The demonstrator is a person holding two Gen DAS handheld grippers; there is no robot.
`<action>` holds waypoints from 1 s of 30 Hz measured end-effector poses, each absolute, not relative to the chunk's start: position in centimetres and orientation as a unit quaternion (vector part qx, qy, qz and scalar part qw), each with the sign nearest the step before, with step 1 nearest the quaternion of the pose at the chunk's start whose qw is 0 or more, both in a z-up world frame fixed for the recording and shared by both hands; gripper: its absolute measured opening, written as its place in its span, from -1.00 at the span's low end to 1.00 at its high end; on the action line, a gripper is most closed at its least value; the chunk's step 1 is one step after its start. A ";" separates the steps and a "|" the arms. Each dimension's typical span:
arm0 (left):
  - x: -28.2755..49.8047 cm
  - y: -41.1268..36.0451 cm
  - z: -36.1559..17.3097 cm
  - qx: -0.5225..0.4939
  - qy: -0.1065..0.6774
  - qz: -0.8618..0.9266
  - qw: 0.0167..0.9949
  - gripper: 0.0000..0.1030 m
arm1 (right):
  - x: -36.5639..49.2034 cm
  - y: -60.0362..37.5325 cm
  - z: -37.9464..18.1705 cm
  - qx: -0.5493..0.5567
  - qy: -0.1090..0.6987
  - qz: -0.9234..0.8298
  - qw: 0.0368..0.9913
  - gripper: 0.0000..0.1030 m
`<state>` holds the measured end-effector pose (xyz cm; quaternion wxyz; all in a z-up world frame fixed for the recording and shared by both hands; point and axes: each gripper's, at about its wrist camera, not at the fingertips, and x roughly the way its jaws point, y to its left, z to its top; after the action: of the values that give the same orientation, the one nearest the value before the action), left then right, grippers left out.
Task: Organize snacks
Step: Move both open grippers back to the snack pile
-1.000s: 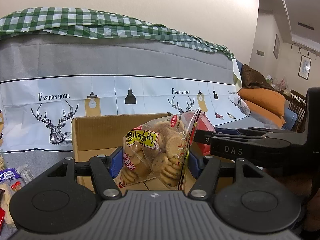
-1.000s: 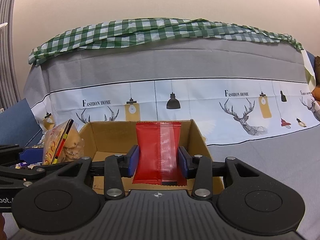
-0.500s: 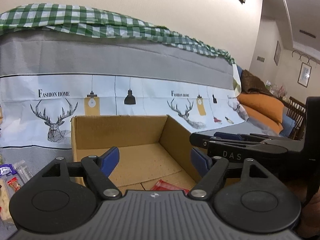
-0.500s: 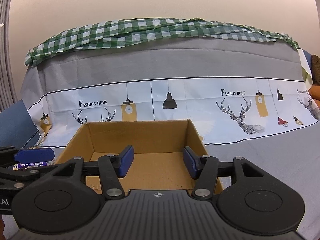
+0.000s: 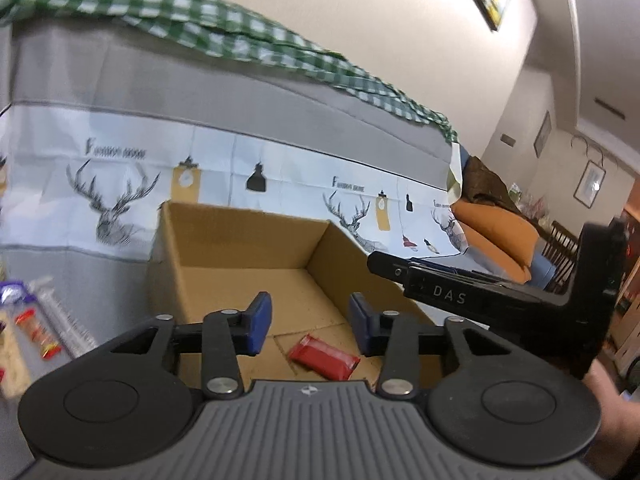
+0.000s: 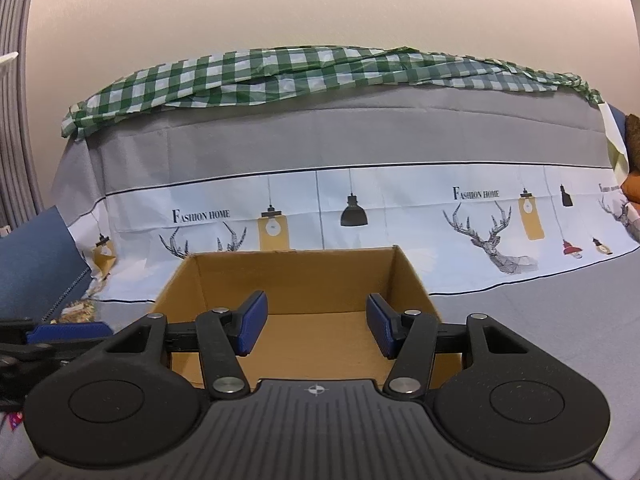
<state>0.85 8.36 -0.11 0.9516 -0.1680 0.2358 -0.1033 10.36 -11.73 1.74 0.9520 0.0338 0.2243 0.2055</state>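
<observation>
loose small snack packets [image 5: 38, 328] lie at far left on the grey cloth. left gripper [image 5: 306, 326]: jaws closing, nothing between them. flat glossy red rectangular snack pouch [image 5: 324, 356] lies on the floor of the open brown cardboard box [image 5: 240, 240]. right gripper [image 6: 316, 326]: jaws partly apart, empty, over the box.

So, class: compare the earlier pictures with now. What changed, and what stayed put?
Both grippers let go: the left gripper, now closing on nothing, dropped its biscuit bag; the right gripper dropped the red foil packet into the brown cardboard box. The box stayed put.
</observation>
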 end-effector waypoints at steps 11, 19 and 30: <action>-3.0 18.7 -1.6 -0.203 0.277 0.005 0.939 -0.18 | 7.6 -8.0 2.5 0.062 0.220 0.247 0.942 0.07; -3.9 22.4 -2.1 -0.265 0.285 0.049 0.920 -0.18 | 4.9 -2.9 2.5 0.045 0.216 0.306 0.926 -0.09; -4.1 25.5 -3.1 -0.297 0.292 0.104 0.903 -0.18 | 2.3 4.0 1.3 0.009 0.225 0.369 0.902 -0.20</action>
<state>-4.09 25.48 -3.09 0.9034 -0.2966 0.2918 0.1036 2.32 4.04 1.25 0.9017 0.0091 0.2253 0.3689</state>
